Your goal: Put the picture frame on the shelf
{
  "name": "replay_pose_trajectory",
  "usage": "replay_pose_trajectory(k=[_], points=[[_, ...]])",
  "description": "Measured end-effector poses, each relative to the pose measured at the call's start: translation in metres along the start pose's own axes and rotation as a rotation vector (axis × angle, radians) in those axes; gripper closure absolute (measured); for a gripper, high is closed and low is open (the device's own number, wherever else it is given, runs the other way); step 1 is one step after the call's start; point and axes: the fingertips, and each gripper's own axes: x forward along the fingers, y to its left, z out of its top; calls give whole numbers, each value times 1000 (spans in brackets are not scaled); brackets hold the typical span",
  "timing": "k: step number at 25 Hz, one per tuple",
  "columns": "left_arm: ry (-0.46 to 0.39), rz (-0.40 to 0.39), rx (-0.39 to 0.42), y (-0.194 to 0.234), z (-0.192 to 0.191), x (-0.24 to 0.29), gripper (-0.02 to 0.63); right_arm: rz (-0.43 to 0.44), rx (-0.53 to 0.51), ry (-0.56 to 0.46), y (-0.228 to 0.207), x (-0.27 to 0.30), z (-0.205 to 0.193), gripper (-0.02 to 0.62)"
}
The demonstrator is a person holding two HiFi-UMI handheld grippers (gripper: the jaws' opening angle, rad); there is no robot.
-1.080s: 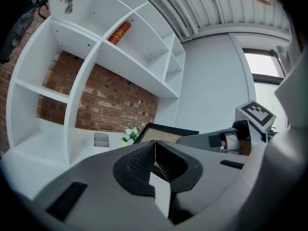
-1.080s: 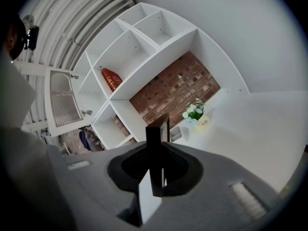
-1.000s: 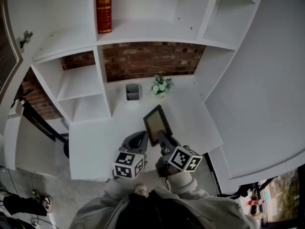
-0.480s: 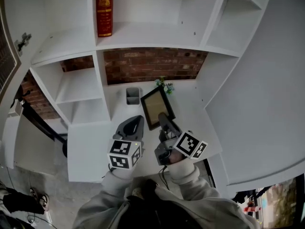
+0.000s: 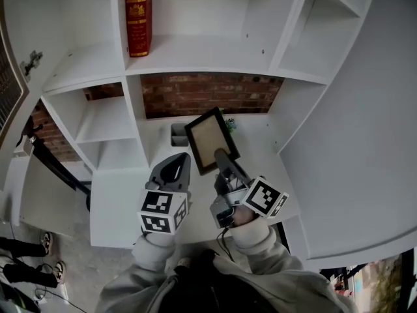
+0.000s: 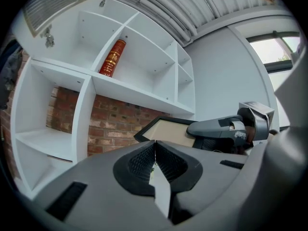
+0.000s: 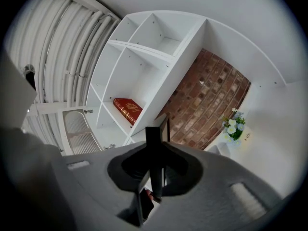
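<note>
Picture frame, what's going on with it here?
A person works a gripper in each hand. The right gripper has its jaws shut on the picture frame at its edge and holds it in the air before the white shelf unit. The left gripper hangs beside it, jaws together and empty. The frame is on no shelf yet.

A frame [image 5: 210,139] sits clamped in the right gripper [image 5: 222,156] above a desk [image 5: 124,194], with the left gripper [image 5: 177,165] just to its left (jaws together, nothing between them). Behind the frame, at the desk's back, stand a cup [image 5: 176,135] and, further right, flowers [image 5: 229,120]. A book [image 5: 137,15] stands upright on the shelf [image 5: 195,47] above, toward the left.
</note>
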Motion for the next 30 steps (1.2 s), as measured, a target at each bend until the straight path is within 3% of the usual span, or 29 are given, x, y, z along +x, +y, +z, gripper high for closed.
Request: replay_pose_trajectory(k=[5,15,24,30], points=[[-12,11,35,0,19,0,601,57,-34,-13,20,-2,28,549],[-78,19,48,-4,52,10,601,152,15,-2,39,5,55,549],[-151,52,80,5,90,29,601,254,-4,-14,57,24,86,549],[-173,59,111,6,119,46,601,289,56,-12,63,46,108,549]])
